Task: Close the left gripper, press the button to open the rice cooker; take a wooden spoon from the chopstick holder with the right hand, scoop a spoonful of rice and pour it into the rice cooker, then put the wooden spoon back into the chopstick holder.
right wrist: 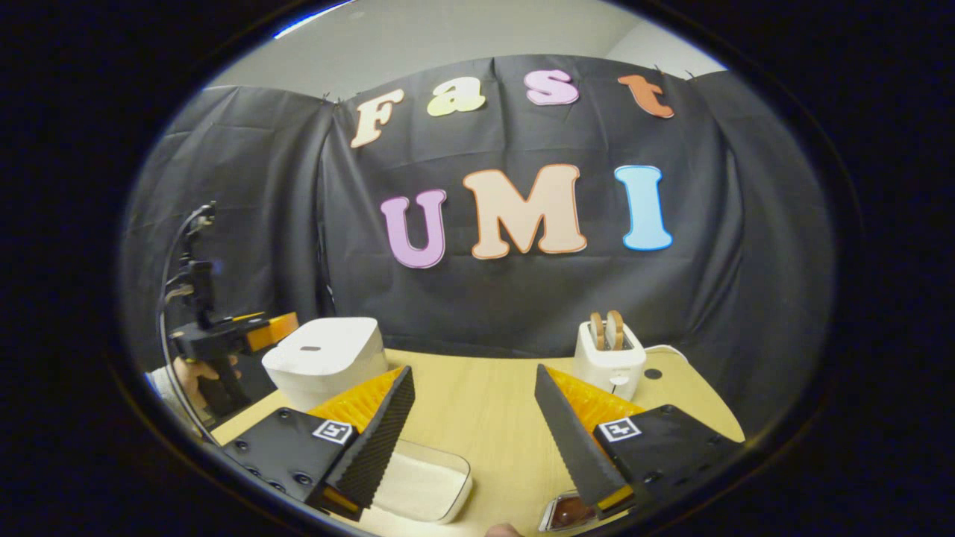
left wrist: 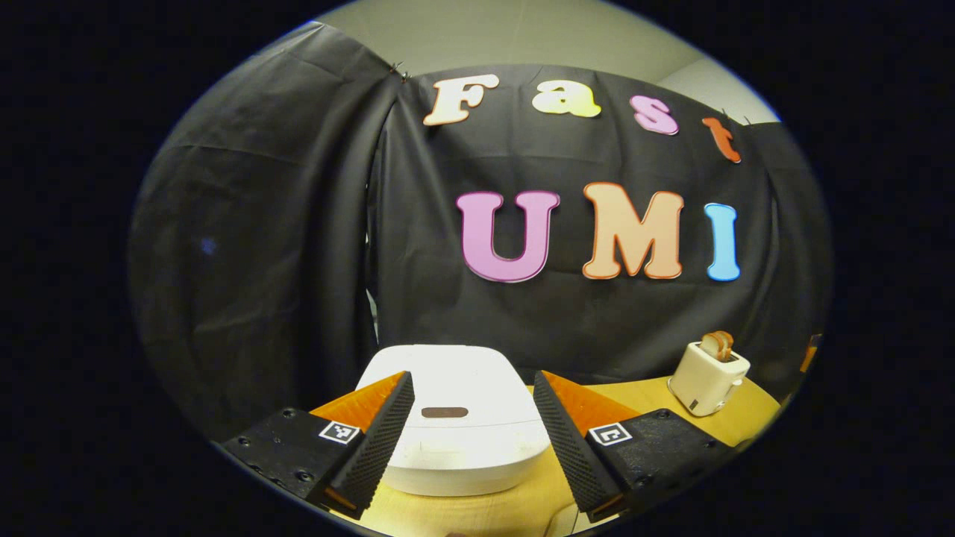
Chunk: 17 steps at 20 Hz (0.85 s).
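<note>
Right now both grippers hang with jaws spread wide, holding nothing. Ahead of the left gripper (left wrist: 471, 418) sits the cooker (left wrist: 455, 429) on the table (left wrist: 477, 511), lid down — its button (left wrist: 445, 412) shows between the fingers, untouched. A toaster (left wrist: 706, 377) stands off to the right. Below the right gripper (right wrist: 471, 418) lies a rice tray (right wrist: 421, 488) — just beside the left finger. The holder can't be made out
</note>
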Motion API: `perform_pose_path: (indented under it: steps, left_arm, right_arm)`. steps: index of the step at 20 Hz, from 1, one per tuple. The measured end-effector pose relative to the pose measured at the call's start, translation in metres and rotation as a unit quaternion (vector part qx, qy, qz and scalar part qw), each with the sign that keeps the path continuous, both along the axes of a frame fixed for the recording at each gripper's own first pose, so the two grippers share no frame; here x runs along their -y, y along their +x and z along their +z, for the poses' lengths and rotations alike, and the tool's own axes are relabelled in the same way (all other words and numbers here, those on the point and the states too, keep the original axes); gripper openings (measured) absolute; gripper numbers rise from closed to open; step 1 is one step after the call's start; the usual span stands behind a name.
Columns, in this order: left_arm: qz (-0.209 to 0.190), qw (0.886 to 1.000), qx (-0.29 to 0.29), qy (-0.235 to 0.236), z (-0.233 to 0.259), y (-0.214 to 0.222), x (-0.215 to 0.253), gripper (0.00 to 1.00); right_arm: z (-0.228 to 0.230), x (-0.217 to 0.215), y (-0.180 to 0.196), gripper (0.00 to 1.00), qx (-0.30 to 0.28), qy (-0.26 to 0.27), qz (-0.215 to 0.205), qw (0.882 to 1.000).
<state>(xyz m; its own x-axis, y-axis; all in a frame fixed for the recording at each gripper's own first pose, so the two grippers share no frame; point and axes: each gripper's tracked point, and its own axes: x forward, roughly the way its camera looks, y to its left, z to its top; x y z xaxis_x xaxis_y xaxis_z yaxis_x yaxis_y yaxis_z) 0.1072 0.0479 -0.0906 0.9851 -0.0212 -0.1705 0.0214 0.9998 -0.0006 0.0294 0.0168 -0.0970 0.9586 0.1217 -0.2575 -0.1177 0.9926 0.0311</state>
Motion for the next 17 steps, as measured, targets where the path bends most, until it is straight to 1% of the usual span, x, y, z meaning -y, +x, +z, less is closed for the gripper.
perform_pose_path:
  steps: [4,7,9,10,11,13,14,15,16,17]
  left_arm:
    - [-0.004,1.0,0.021,-0.012,0.025,-0.042,0.01,0.95]
    - [0.003,0.999,0.039,0.001,0.039,-0.071,0.008,0.95]
    - [0.0,0.999,0.045,0.008,0.044,-0.087,0.012,0.94]
    - [0.0,0.999,0.044,0.01,0.044,-0.093,0.013,0.92]
    - [-0.003,0.999,0.045,0.005,0.045,-0.098,0.015,0.95]
    - [-0.004,0.999,0.049,-0.002,0.049,-0.105,0.017,0.95]
    - [-0.005,0.998,0.054,-0.002,0.054,-0.108,0.018,0.92]
    - [-0.006,0.998,0.06,-0.001,0.059,-0.11,0.019,0.92]
    - [-0.008,0.998,0.066,0.002,0.064,-0.112,0.019,0.95]
    - [-0.009,0.998,0.07,0.004,0.068,-0.114,0.019,0.92]
  right_arm:
    - [0.017,0.006,0.0,1.0,0.034,-0.001,-0.011,0.999]
    - [0.026,0.012,-0.007,1.0,0.06,-0.009,-0.021,0.998]
    - [0.025,0.012,-0.013,1.0,0.064,-0.006,-0.022,0.998]
    - [0.026,0.012,-0.014,1.0,0.065,-0.004,-0.023,0.998]
    - [0.027,0.011,-0.016,1.0,0.067,-0.002,-0.022,0.998]
    - [0.032,0.011,-0.018,1.0,0.075,-0.004,-0.023,0.997]
    - [0.035,0.01,-0.019,1.0,0.079,-0.005,-0.024,0.997]
    - [0.036,0.01,-0.021,1.0,0.08,-0.006,-0.024,0.996]
    - [0.037,0.008,-0.022,1.0,0.081,-0.007,-0.023,0.996]
    - [0.038,0.008,-0.024,1.0,0.082,-0.008,-0.024,0.996]
